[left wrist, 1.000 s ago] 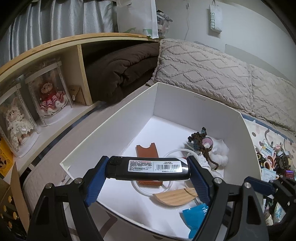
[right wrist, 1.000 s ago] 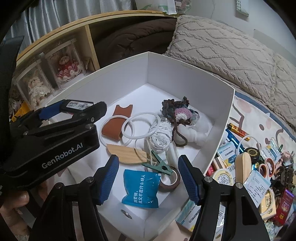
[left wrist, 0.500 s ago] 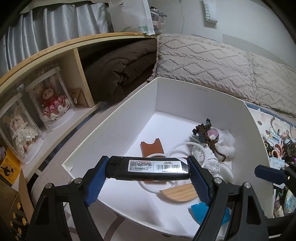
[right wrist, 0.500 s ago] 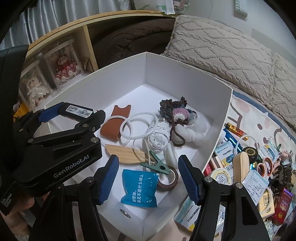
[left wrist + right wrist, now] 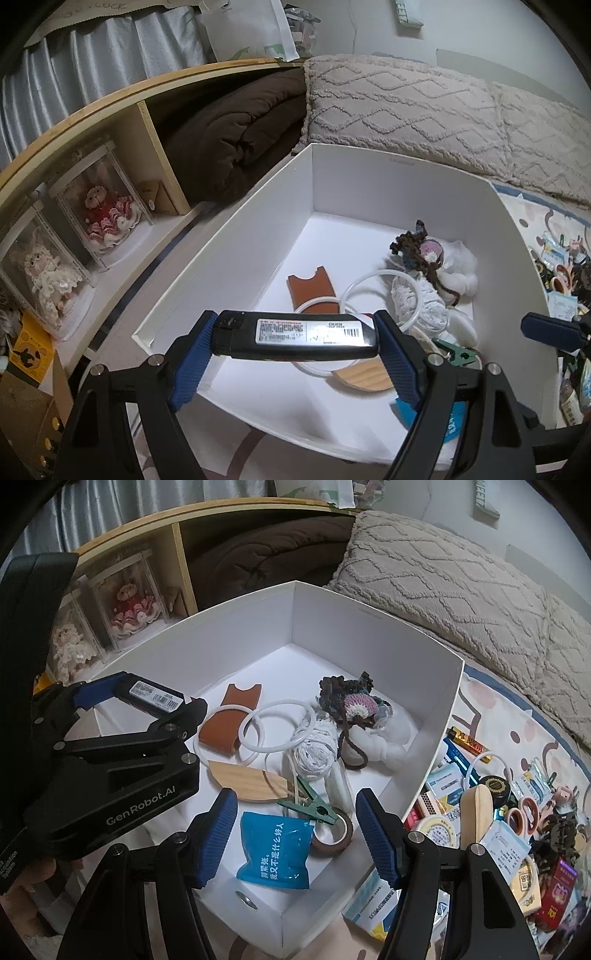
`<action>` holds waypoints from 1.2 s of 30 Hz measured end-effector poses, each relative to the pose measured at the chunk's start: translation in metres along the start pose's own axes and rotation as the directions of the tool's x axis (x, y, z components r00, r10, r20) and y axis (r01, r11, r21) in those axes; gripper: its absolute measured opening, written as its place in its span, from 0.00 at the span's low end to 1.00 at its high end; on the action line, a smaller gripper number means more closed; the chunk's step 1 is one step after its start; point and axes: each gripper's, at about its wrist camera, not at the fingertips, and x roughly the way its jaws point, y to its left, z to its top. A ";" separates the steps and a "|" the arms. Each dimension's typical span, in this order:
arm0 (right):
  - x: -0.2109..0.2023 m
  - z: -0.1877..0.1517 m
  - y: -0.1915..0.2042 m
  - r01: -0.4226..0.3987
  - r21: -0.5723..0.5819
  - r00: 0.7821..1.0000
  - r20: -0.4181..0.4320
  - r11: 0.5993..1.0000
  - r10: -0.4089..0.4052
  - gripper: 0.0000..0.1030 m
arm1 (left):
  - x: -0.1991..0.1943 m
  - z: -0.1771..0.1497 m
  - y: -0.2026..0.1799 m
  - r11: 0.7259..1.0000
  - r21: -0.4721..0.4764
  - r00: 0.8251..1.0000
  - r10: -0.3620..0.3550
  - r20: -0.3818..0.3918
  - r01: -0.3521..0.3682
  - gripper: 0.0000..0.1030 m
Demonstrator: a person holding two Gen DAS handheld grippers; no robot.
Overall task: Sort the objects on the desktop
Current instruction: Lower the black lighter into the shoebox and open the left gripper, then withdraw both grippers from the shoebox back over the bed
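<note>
My left tongs [image 5: 295, 341] pinch a black lighter [image 5: 297, 339] by its two ends, level, above the near left edge of the white box [image 5: 369, 184]. My right tongs [image 5: 293, 834] are spread with nothing between them, over the box's near corner, above a blue packet [image 5: 275, 849] and tape roll [image 5: 332, 834].

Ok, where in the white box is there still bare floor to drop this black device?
Bare floor lies along the white box at its far corner, behind the brown leather sleeve, and along the left wall under the left gripper holding the black device. The middle and right are crowded: white rings, crochet piece, blue packet.
</note>
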 end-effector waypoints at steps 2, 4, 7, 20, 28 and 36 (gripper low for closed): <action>0.000 0.000 0.001 0.002 -0.004 1.000 -0.002 1.000 -0.002 0.65 | 0.000 0.000 -0.002 1.000 0.017 1.000 0.004 0.000 -0.004 0.81; 0.001 0.000 0.001 0.001 -0.005 1.000 -0.006 1.000 -0.001 0.65 | -0.001 0.000 -0.002 1.000 0.020 1.000 -0.003 0.002 0.003 0.81; 0.001 0.000 0.002 0.004 -0.012 1.000 -0.008 1.000 -0.005 0.65 | -0.002 0.000 -0.003 1.000 0.029 1.000 0.001 0.002 -0.001 0.88; 0.000 -0.003 0.005 0.023 -0.029 1.000 0.013 0.999 -0.023 0.65 | -0.005 0.000 -0.006 0.999 0.034 1.000 0.003 0.016 -0.004 0.89; -0.007 -0.003 0.001 0.029 0.000 0.998 0.048 1.000 -0.029 0.73 | -0.008 0.000 -0.003 1.000 0.019 1.000 0.008 0.028 -0.009 0.89; -0.013 -0.005 0.002 0.080 -0.015 0.993 0.090 0.997 -0.078 0.85 | -0.012 -0.001 0.001 1.000 0.002 0.999 0.004 0.039 -0.004 0.89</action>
